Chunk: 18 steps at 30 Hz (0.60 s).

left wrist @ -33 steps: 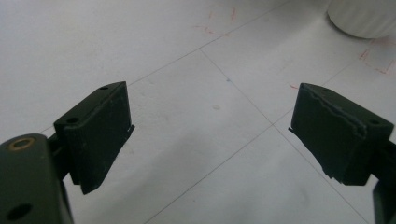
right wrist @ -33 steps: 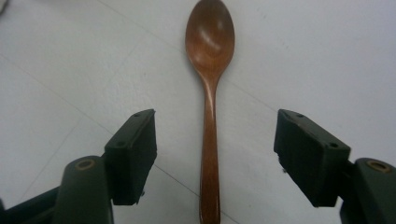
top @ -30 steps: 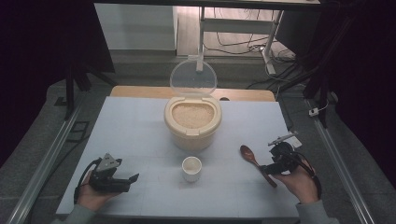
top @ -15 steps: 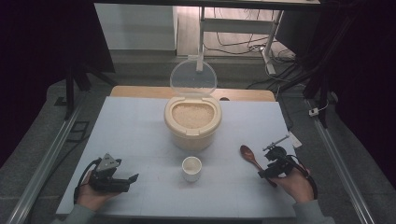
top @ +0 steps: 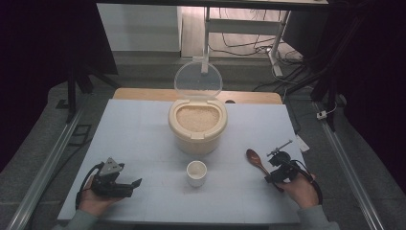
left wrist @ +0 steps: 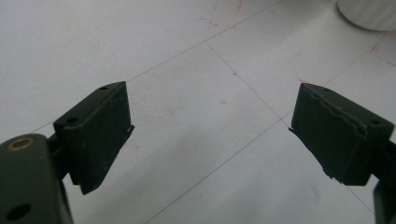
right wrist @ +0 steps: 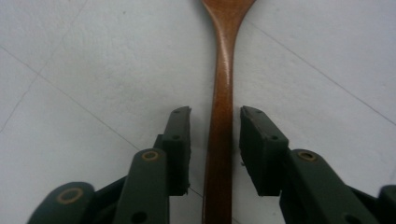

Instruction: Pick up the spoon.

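Since the earlier frame the right gripper has sunk onto the wooden spoon, its jaws just closing around the handle with narrow gaps left. On the white table, right of the cup, lies the spoon. The left gripper gapes empty. No writing is legible.

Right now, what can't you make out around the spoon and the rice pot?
- wooden spoon: bowl cut off by the top edge in the right gripper view; handle end hidden under the right tool in the high view.
- small white cup: contents too small to tell, high view.
- rice container: depth of the fill hidden by its wall.
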### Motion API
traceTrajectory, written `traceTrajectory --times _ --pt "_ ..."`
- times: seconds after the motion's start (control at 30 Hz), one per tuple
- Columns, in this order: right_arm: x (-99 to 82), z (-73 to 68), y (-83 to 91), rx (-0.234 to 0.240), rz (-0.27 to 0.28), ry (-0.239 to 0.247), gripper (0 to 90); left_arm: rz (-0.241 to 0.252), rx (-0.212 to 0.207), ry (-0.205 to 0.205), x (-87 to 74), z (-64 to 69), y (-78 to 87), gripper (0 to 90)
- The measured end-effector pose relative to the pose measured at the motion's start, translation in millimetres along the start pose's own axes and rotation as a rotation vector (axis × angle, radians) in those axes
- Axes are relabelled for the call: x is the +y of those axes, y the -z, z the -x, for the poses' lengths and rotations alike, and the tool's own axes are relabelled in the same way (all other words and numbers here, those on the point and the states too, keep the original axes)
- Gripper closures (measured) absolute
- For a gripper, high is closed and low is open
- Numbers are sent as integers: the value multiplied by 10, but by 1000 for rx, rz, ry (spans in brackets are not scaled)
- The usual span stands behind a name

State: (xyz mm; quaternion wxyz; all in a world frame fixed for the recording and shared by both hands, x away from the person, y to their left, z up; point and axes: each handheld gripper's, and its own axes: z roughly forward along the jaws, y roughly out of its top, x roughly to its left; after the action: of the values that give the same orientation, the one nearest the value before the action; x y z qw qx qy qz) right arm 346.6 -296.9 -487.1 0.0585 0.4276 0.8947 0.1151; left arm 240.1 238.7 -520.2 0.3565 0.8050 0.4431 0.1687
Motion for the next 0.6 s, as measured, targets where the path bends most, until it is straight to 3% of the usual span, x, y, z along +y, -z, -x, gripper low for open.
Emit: traceTrajectory --times 0.2,0.37,0.6 --pt "33 -57 -21 -47 -12 5 728 -3 0 -1 -4 -2 -5 124" --pt "54 -61 -24 -40 -26 8 785 -1 0 -3 -5 6 -1 124" --pt "41 -46 -14 -29 -13 24 789 -5 1 -1 -11 -2 -8 123"
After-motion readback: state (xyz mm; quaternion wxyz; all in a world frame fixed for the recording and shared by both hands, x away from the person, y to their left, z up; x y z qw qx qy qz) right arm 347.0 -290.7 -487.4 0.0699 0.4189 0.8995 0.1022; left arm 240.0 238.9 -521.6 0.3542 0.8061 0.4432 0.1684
